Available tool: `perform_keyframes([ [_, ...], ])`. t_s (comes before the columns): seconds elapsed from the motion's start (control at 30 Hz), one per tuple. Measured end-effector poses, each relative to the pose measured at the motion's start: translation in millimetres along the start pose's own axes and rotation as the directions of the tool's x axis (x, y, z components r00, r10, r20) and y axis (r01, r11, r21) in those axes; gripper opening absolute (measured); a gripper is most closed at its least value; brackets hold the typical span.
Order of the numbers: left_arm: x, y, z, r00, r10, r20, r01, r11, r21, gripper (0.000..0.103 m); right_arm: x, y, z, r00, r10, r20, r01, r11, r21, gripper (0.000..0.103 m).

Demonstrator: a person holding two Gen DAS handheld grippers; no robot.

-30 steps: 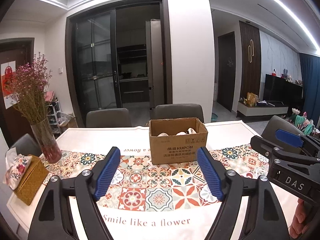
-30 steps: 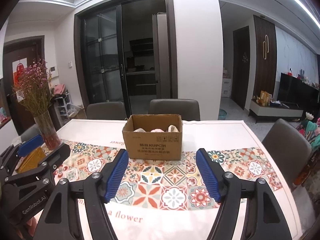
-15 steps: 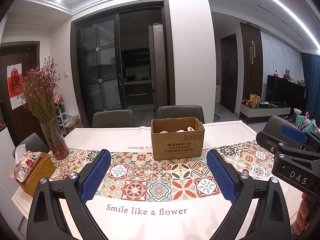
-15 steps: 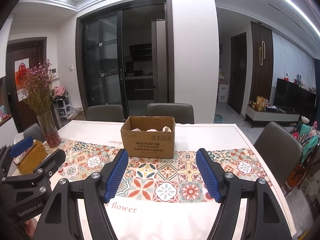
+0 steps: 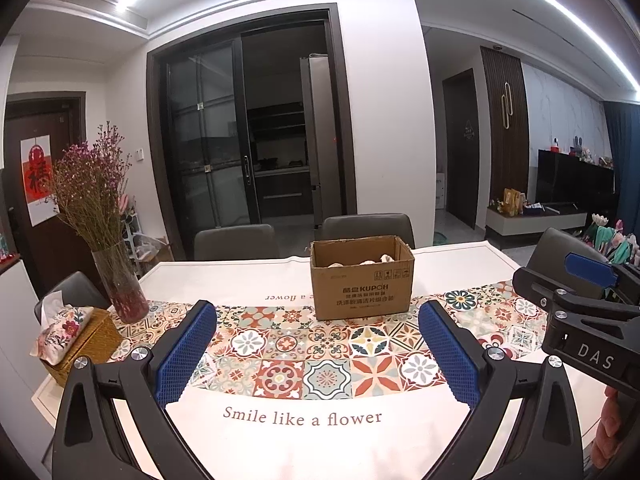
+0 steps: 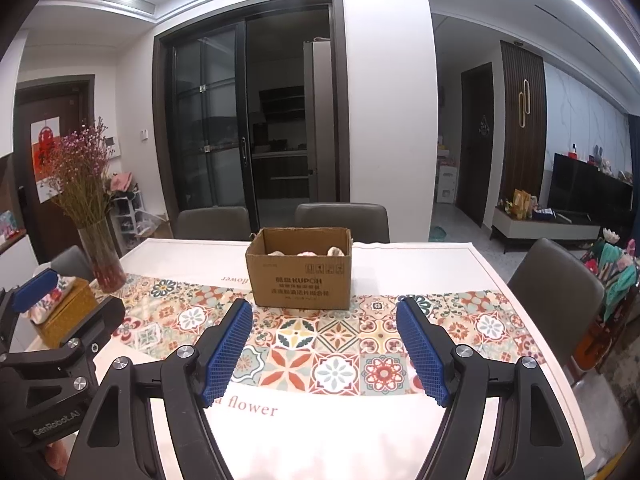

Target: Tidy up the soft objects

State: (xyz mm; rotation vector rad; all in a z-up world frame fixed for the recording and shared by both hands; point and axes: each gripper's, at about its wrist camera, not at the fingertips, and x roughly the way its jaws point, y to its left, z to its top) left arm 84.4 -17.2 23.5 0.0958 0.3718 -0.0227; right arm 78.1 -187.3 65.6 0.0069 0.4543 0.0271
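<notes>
An open cardboard box [image 5: 362, 284] stands on the tiled runner in the middle of the table; it also shows in the right wrist view [image 6: 301, 276]. Pale soft objects [image 5: 370, 261] peek over its rim, and in the right wrist view [image 6: 306, 252] too. My left gripper [image 5: 318, 354] is open and empty, held above the near table edge, well short of the box. My right gripper [image 6: 324, 350] is open and empty, to the right of the left one. Each gripper shows at the edge of the other's view.
A glass vase of dried pink flowers [image 5: 116, 276] and a wicker tissue box [image 5: 76, 340] stand at the table's left end. Grey chairs [image 6: 342, 220] line the far side and another [image 6: 556, 284] the right. The tablecloth [image 5: 300, 420] covers the table.
Both grippers have pulled back from the box and risen a little, so the box looks smaller. The left jaws have opened wider. Nothing was picked up.
</notes>
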Motion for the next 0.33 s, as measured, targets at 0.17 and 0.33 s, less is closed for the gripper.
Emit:
perform_keyframes([
  [0.17, 1.4, 1.0, -3.8, 1.000, -0.002, -0.008, 0.002, 1.000, 0.000, 0.103, 1.6, -0.2, -3.6, 1.000, -0.006, -0.008, 0.006, 1.000, 0.006, 0.075],
  [0.33, 3.6, 3.2, -5.0, 1.000, -0.003, -0.017, 0.003, 1.000, -0.003, 0.103, 3.3, 1.2, -5.6, 1.000, -0.015, -0.017, 0.015, 1.000, 0.006, 0.075],
])
